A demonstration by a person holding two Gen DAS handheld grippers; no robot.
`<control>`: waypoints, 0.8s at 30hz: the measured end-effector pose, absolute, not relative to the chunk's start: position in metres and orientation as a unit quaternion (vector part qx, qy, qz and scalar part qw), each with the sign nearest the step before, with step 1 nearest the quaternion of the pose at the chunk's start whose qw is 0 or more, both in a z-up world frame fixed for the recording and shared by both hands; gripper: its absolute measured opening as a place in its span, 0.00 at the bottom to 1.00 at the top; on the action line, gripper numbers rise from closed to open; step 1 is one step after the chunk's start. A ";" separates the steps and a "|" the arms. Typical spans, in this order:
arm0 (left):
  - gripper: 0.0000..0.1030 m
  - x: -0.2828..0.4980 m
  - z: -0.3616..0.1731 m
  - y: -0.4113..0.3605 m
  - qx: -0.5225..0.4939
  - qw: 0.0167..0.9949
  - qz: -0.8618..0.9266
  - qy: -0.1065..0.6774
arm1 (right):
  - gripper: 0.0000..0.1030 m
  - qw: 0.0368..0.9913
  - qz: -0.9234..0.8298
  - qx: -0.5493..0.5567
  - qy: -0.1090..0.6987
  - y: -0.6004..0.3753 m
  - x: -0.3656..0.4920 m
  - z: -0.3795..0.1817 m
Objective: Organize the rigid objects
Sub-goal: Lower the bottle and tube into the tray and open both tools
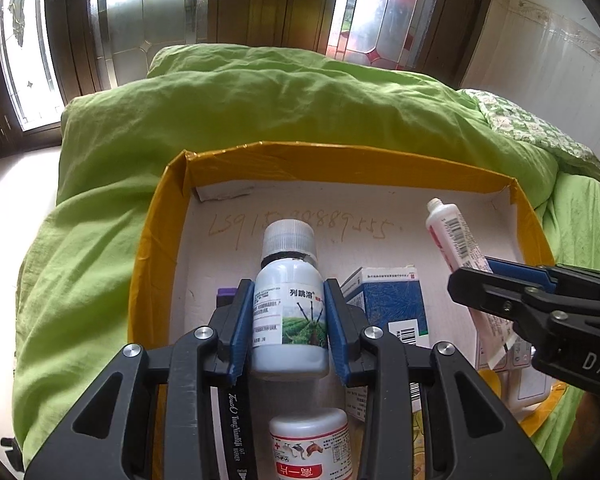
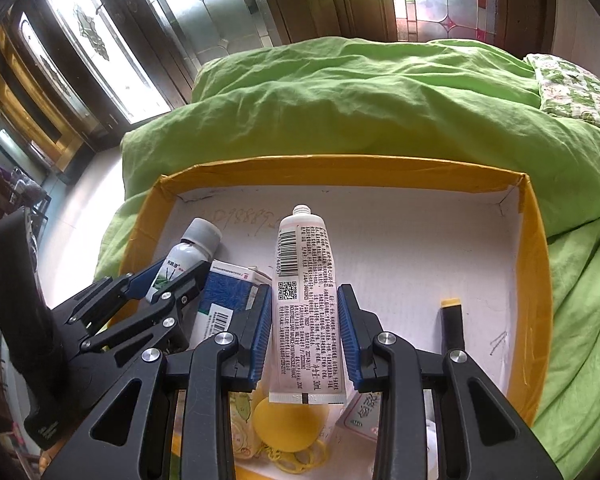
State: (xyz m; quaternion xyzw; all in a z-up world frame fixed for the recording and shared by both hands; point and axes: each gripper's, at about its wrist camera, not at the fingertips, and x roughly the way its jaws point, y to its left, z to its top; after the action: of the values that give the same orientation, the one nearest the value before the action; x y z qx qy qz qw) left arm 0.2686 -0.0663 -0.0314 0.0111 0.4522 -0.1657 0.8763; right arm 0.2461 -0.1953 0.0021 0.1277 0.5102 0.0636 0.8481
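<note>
My left gripper (image 1: 288,320) is shut on a grey-white bottle (image 1: 290,308) with a ribbed translucent cap and a green label, held above the yellow-rimmed cardboard box (image 1: 160,240). My right gripper (image 2: 305,332) is shut on a white ointment tube (image 2: 306,300) with a barcode, its nozzle pointing away. In the left wrist view the tube (image 1: 452,236) and right gripper (image 1: 496,280) come in from the right. In the right wrist view the bottle (image 2: 184,256) and left gripper (image 2: 168,284) are at the left. A blue-and-white carton (image 1: 388,300) stands in the box between them.
Also in the box: a small white bottle with a red label (image 1: 310,444), a black marker (image 1: 234,432), another black marker with a yellow end (image 2: 452,324), a yellow round object (image 2: 288,424) and small cartons. The box (image 2: 536,280) sits on a green quilt (image 1: 260,112). Glass doors stand behind.
</note>
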 end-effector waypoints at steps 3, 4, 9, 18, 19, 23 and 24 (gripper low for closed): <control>0.31 0.269 -0.033 -0.069 0.016 0.876 -0.164 0.454 | 0.28 0.846 0.065 0.118 0.516 -0.192 0.252 -0.007; 0.31 0.269 -0.034 -0.069 0.017 0.875 -0.165 0.455 | 0.28 0.845 0.064 0.114 0.519 -0.191 0.254 -0.010; 0.31 0.271 -0.035 -0.069 0.012 0.874 -0.166 0.456 | 0.28 0.838 0.058 0.106 0.532 -0.189 0.261 -0.024; 0.31 0.272 -0.037 -0.068 0.012 0.874 -0.161 0.459 | 0.28 0.839 0.065 0.113 0.529 -0.192 0.262 -0.026; 0.31 0.271 -0.038 -0.068 0.012 0.874 -0.160 0.459 | 0.29 0.838 0.064 0.112 0.530 -0.193 0.262 -0.025; 0.33 0.270 -0.037 -0.071 0.021 0.874 -0.155 0.461 | 0.34 0.840 0.059 0.112 0.527 -0.193 0.260 -0.023; 0.34 0.269 -0.037 -0.071 0.022 0.873 -0.155 0.461 | 0.39 0.842 0.059 0.114 0.524 -0.194 0.258 -0.021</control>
State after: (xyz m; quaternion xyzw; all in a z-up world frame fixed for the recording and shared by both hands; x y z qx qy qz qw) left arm 0.2695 -0.0715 -0.0370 0.0219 0.4611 -0.1550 0.8734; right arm 0.2582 -0.1936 -0.0208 0.1142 0.5240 0.0593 0.8419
